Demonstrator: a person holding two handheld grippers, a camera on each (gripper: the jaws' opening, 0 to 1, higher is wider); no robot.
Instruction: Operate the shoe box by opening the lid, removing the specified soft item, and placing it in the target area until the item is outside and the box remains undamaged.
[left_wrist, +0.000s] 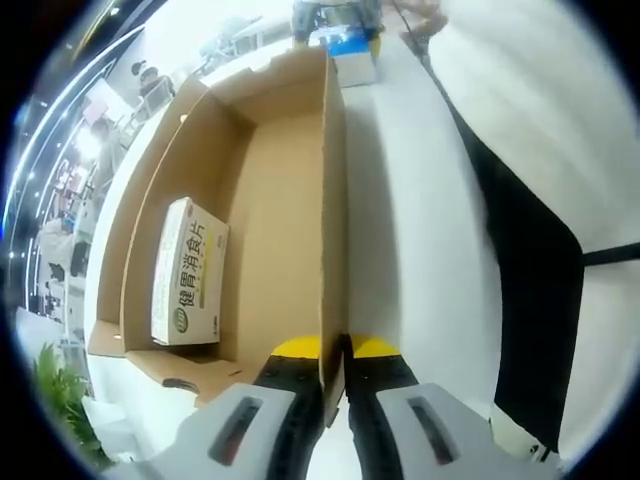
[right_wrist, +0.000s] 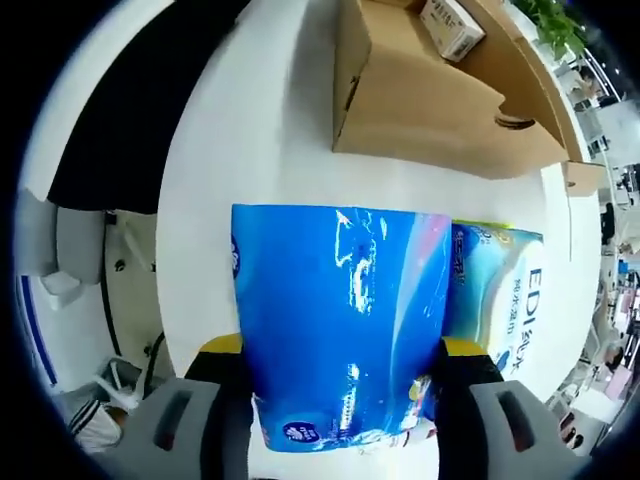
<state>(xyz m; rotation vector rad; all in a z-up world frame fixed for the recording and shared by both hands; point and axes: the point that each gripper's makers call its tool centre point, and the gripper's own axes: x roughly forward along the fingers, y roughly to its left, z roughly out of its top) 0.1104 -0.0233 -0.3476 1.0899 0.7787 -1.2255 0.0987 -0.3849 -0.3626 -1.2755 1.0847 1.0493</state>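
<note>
The brown cardboard shoe box (left_wrist: 285, 190) lies open on the white table (left_wrist: 420, 230). Its thin side wall runs straight between my left gripper's (left_wrist: 335, 352) jaws, which are shut on it. A cream carton with green print (left_wrist: 187, 272) lies inside on the box floor. My right gripper (right_wrist: 340, 350) is shut on a soft blue plastic pack (right_wrist: 335, 320), held above the table (right_wrist: 250, 130) outside the box (right_wrist: 420, 100). The cream carton (right_wrist: 452, 28) shows in the box's open top. A second, light blue pack (right_wrist: 495, 295) lies just behind the held one.
A black panel (left_wrist: 530, 280) borders the table in the left gripper view, and a black area (right_wrist: 110, 110) lies off the table edge in the right gripper view. A blue pack (left_wrist: 352, 50) sits past the box's far end. Green plants (right_wrist: 555, 20) stand beyond the box.
</note>
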